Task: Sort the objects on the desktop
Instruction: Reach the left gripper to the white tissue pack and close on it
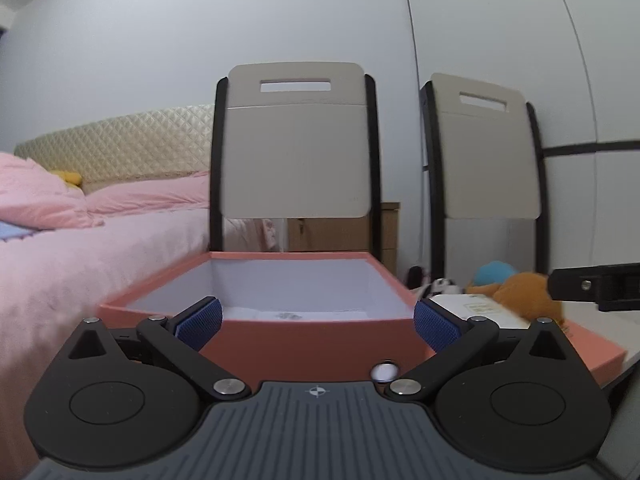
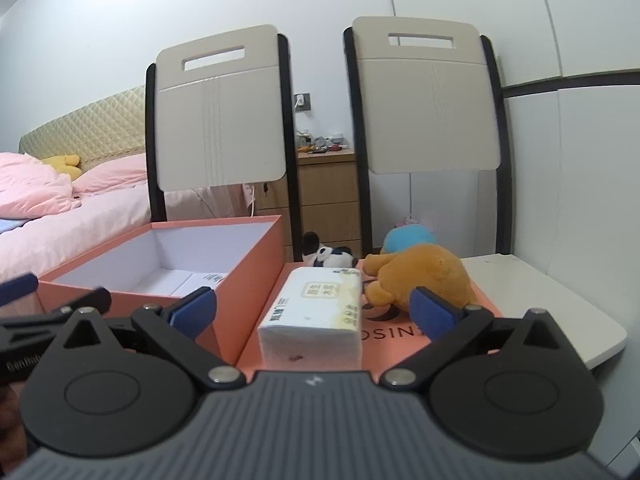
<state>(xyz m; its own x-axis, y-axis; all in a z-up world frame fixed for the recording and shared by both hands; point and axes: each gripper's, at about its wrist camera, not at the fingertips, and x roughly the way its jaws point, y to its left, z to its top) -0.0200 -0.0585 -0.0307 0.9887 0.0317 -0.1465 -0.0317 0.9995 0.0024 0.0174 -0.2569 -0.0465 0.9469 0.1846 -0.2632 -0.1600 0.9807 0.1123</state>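
Note:
An open salmon-pink box (image 1: 304, 340) (image 2: 248, 256) with a white inside stands on the table; something white lies on its floor. My left gripper (image 1: 316, 320) is open and empty, just in front of the box's near wall. My right gripper (image 2: 312, 310) is open and empty, with a white tissue pack (image 2: 320, 312) lying between its fingers on the flat pink lid (image 2: 400, 336). An orange plush bear (image 2: 424, 276) (image 1: 520, 292), a blue plush (image 2: 408, 238) and a small panda plush (image 2: 330, 258) lie behind the pack.
The white table (image 2: 560, 312) ends at the right. Two beige chair backs (image 2: 220, 112) (image 2: 428, 96) stand behind it. A bed with pink bedding (image 1: 60, 264) lies to the left. A wooden drawer unit (image 2: 326, 196) stands by the wall.

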